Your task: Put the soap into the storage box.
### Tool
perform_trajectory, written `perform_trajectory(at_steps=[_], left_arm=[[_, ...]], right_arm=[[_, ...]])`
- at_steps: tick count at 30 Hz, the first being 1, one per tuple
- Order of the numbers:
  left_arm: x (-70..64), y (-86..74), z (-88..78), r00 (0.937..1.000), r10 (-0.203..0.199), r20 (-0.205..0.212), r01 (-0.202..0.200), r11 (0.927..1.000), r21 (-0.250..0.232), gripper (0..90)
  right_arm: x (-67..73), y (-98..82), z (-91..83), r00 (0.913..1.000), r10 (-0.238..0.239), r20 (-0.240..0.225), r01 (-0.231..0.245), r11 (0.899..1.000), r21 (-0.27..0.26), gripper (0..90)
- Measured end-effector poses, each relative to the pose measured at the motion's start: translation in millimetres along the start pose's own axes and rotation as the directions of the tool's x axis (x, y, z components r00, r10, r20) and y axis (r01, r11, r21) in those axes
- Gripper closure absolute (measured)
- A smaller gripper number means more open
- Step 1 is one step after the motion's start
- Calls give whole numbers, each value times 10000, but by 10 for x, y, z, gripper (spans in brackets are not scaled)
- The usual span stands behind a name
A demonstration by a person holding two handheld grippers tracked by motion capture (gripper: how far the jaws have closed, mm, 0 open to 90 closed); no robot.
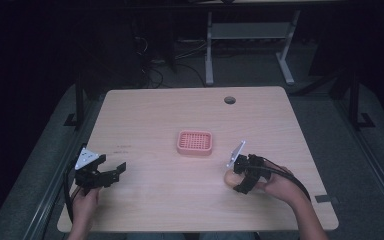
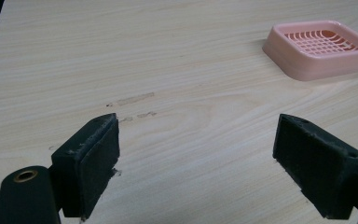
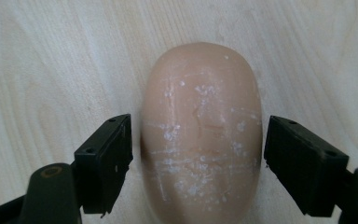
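Item: soap [image 3: 200, 135], pale peach oval bar, scuffed and flecked white. Lies flat on the tabletop [image 1: 170, 200], near the right front, below and right of the dish [image 1: 195, 142].

Item: dish [image 2: 319, 46], pink, slatted floor, nothing in it. Stands mid-tabletop, well apart from the soap.

Right tongs [image 3: 198, 161]: open, jaws straddling the soap across its narrow width. The left jaw looks just at the soap's flank; the right jaw stands a sliver off. Not yet gripping.

Left tongs [image 2: 196, 156]: open, holding nothing, low over bare wood at the left front, facing the dish.

Risks, as judged:
- Rounded, smooth flanks: jaws closing off-centre or too high may squirt the bar out forwards.
- Uneven closing: one jaw pushing first may slide or spin the bar on the wood.
- Weak grip: the bar may drop on its way to the dish.
- Hard grip: the pads may dent the soap.
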State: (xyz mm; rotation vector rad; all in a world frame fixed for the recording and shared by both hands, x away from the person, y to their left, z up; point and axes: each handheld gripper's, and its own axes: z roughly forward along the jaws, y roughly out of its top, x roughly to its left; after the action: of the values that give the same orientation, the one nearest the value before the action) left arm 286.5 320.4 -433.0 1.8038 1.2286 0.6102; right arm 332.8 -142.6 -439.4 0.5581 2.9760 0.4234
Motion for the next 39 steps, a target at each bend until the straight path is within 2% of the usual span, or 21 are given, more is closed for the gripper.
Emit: perform_trajectory(at_steps=[8,11,20,27,31,39], left_arm=[[-2,3,0,10000,-41,16,41,10000,-35,142],[-2,3,1,10000,-60,11,60,10000,-39,142],[0,4,-2,10000,-95,28,95,9999,-81,143],[5,2,-7,9999,-136,26,136,9999,-83,142],[9,4,-10,9999,-116,25,116,9999,-69,143],[10,4,-17,9999,-111,14,111,9999,-71,142]], right_arm=[[-4,6,29,10000,91,-4,-90,9998,185,240],[-8,1,49,9999,103,-101,-101,9998,150,277],[-15,-10,52,9995,261,-154,-261,9997,34,311],[-13,-9,50,9999,81,-104,-81,10000,37,317],[-9,-14,47,9997,43,-235,-42,10000,23,319],[-27,-8,-12,9993,95,-375,-108,9993,-361,320]])
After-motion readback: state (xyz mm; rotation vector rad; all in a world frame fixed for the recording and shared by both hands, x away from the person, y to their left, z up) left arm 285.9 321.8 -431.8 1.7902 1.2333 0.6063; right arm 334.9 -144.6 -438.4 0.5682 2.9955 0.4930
